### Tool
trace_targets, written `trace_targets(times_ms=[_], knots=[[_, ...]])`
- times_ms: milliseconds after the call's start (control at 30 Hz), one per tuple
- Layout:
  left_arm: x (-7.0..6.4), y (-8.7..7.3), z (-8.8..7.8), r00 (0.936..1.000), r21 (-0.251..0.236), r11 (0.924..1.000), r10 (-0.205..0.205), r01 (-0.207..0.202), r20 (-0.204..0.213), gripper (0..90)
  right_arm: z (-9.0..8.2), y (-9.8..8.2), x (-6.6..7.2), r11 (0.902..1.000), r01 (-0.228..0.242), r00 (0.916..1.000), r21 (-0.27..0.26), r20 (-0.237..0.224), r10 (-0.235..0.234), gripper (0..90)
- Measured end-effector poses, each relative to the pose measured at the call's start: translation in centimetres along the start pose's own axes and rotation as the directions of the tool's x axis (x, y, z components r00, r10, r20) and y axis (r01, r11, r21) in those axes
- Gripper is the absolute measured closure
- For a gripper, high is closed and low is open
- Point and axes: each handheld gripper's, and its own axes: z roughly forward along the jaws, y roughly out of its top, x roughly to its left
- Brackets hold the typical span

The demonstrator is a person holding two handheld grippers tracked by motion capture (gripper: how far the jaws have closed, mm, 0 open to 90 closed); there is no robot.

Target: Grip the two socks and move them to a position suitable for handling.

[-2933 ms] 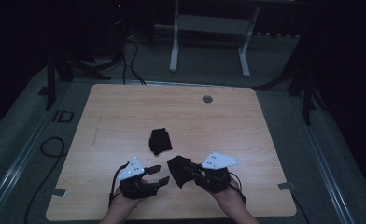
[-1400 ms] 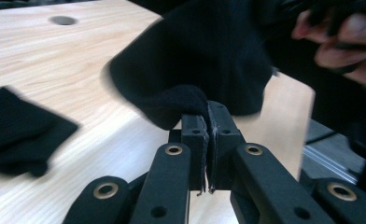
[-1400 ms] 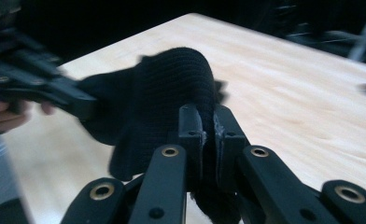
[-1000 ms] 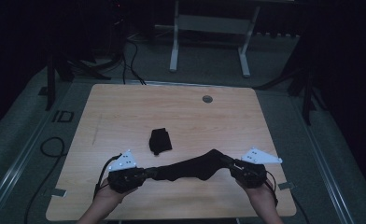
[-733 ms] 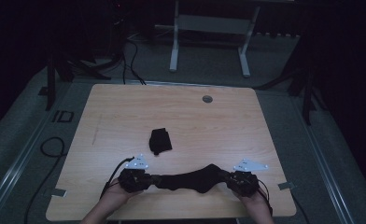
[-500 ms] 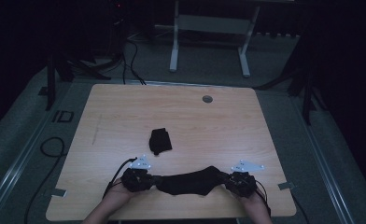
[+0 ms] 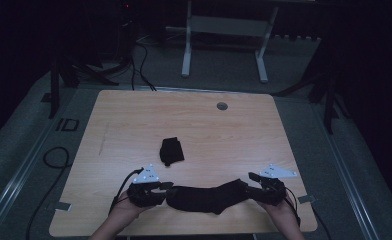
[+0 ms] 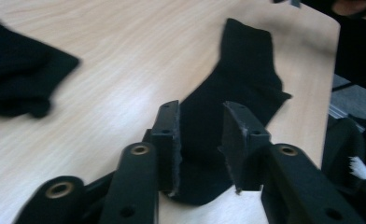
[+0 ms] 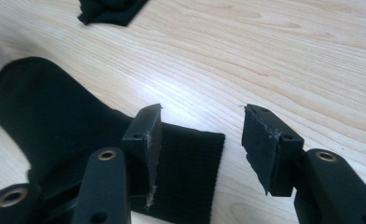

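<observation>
**Sock flat, both grippers let go**

Near edge of table (image 7: 234, 125): black sock (image 7: 209, 197) lies stretched flat btwn the two grippers. Left gripper (image 8: 200, 140) jaws apart, straddling one end w/o pinching. Right gripper (image 9: 197, 144) jaws wide over the ribbed cuff, nothing held. Farther in, folded sock (image 7: 171, 150) sits well apart, mid-table. Risk, imo: lifting out low could snag a pad on fabric & drag the sock crooked.

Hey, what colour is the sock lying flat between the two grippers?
Plain black, with a ribbed cuff; the sock shows best in the right gripper view.
</observation>
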Motion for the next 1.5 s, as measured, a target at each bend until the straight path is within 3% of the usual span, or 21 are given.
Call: trace_targets(times_ms=[33,133,200,333,500,567,700,767,833,967,1100,1167,1300,1367,1433,1500], knots=[[-0.2,-0.1,0.4,1.0000,0.011,0.9999,0.009,-0.009,0.002,71.2,0.3,-0.1,-0.1,1.0000,0.001,1.0000,0.009,0.000,-0.001,51.8],[-0.4,-0.6,1.6,0.9997,0.067,0.9975,0.021,-0.022,0.009,78.4,0.9,-0.5,0.1,0.9990,0.044,0.9990,0.004,-0.002,-0.044,78.5],[-0.3,-0.9,2.2,0.9998,0.098,0.9950,0.020,-0.020,0.006,83.6,1.4,-0.8,0.2,0.9986,0.048,0.9988,0.022,-0.013,-0.047,89.8],[0.4,-1.4,2.8,1.0000,0.123,0.9924,-0.004,0.005,-0.009,86.4,2.6,-1.3,0.4,0.9926,0.097,0.9950,0.074,-0.034,-0.094,90.0],[1.2,-2.0,3.3,0.9992,0.141,0.9898,-0.010,0.015,-0.038,88.8,3.8,-2.0,0.4,0.9870,0.102,0.9947,0.124,-0.025,-0.100,90.0],[1.6,-2.0,3.3,0.9984,0.128,0.9911,-0.032,0.038,-0.048,89.3,3.9,-2.3,0.3,0.9900,0.081,0.9966,0.116,-0.027,-0.078,90.0],[2.1,-2.0,3.2,0.9968,0.121,0.9922,-0.021,0.030,-0.077,89.4,3.6,-2.7,0.8,0.9909,0.074,0.9972,0.113,-0.001,-0.074,90.0],[2.2,-2.0,3.2,0.9971,0.118,0.9925,-0.023,0.031,-0.073,89.4,3.3,-3.0,1.1,0.9918,0.059,0.9982,0.113,0.003,-0.059,89.9],[2.1,-2.0,3.2,0.9971,0.117,0.9926,-0.024,0.032,-0.072,89.4,2.9,-3.4,1.3,0.9911,0.073,0.9972,0.111,0.009,-0.074,89.9],[2.1,-2.1,3.2,0.9976,0.115,0.9927,-0.027,0.034,-0.064,89.3,2.7,-3.6,1.0,0.9931,0.055,0.9985,0.103,-0.001,-0.055,89.8],[2.1,-2.1,3.3,0.9974,0.109,0.9931,-0.039,0.045,-0.060,89.3,2.9,-3.4,0.8,0.9921,0.067,0.9976,0.107,0.014,-0.068,89.8],[2.1,-2.1,3.3,0.9976,0.110,0.9929,-0.039,0.045,-0.058,89.3,3.0,-3.3,0.5,0.9927,0.048,0.9988,0.110,0.008,-0.049,89.5],[2.1,-2.1,3.3,0.9977,0.104,0.9932,-0.047,0.052,-0.050,89.0,2.9,-3.3,0.6,0.9926,0.054,0.9985,0.109,0.008,-0.055,85.0],[2.0,-2.1,3.2,0.9983,0.092,0.9947,-0.041,0.045,-0.042,85.8,2.7,-3.2,0.7,0.9938,0.039,0.9992,0.104,-0.010,-0.039,77.3],[2.0,-1.9,2.5,0.9983,0.061,0.9970,-0.045,0.048,-0.036,75.6,2.5,-2.9,0.8,0.9948,0.044,0.9990,0.092,-0.007,-0.044,74.6],[2.0,-1.6,1.6,0.9979,0.020,0.9985,-0.050,0.051,-0.041,64.2,2.2,-2.4,0.8,0.9960,0.044,0.9986,0.077,-0.033,-0.042,65.6]])
